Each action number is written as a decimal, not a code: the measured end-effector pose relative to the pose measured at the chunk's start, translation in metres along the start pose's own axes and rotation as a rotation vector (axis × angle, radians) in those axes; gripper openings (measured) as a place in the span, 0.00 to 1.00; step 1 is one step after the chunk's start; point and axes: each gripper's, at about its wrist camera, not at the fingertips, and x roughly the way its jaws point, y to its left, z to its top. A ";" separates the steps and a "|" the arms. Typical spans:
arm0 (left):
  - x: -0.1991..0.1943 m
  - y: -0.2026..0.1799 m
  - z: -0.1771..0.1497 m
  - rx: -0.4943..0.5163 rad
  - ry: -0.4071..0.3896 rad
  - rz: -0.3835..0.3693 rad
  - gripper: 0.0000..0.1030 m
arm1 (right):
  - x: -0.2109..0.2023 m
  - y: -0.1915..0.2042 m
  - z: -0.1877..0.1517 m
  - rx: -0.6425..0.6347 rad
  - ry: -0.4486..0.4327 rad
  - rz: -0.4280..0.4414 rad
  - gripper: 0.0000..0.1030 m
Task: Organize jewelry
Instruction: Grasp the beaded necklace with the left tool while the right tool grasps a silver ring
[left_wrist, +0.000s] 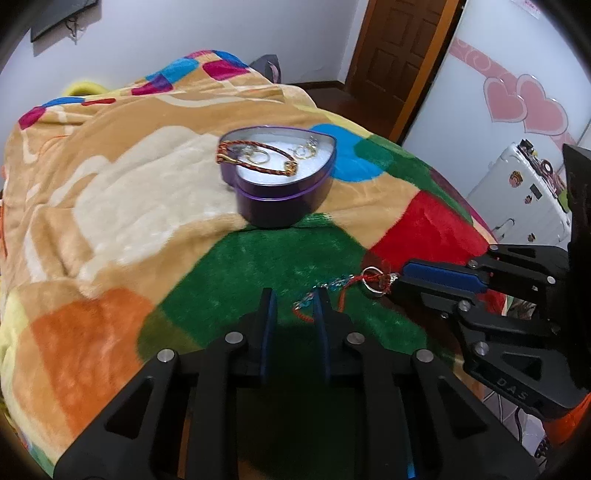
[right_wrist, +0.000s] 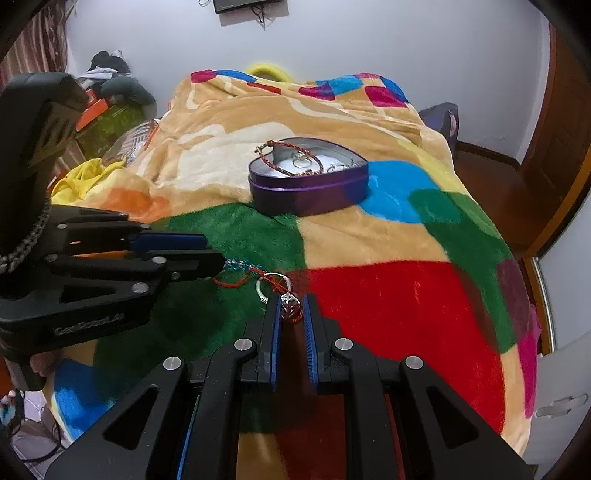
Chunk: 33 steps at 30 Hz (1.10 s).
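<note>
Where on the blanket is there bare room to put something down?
Free: the red patch right of the right gripper, and the cream area left of the heart-shaped tin. Crowded: the green patch, with the red string bracelet between both grippers.

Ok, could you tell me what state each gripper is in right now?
Left gripper: narrowly open around the bracelet cord, apparently not pinching it.
Right gripper: shut on the bracelet.

A heart-shaped purple tin (left_wrist: 284, 192) stood on the multicoloured plush blanket (left_wrist: 122, 206), holding a braided red-and-gold bracelet (left_wrist: 255, 158) draped over its rim. Nearer the cameras, a red-and-blue beaded cord with a silver ring (right_wrist: 271, 282) lay on the blanket between the left gripper (left_wrist: 295, 306) and the right gripper (right_wrist: 292, 310).
</note>
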 end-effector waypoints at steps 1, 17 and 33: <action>0.004 -0.001 0.001 0.006 0.014 -0.012 0.19 | 0.000 -0.001 0.000 0.003 0.002 -0.005 0.11; -0.004 -0.001 0.002 0.010 -0.028 0.028 0.05 | 0.000 -0.001 -0.001 0.030 0.039 0.051 0.16; -0.084 0.023 0.018 -0.036 -0.236 0.113 0.05 | 0.015 0.013 0.005 0.019 0.064 0.056 0.26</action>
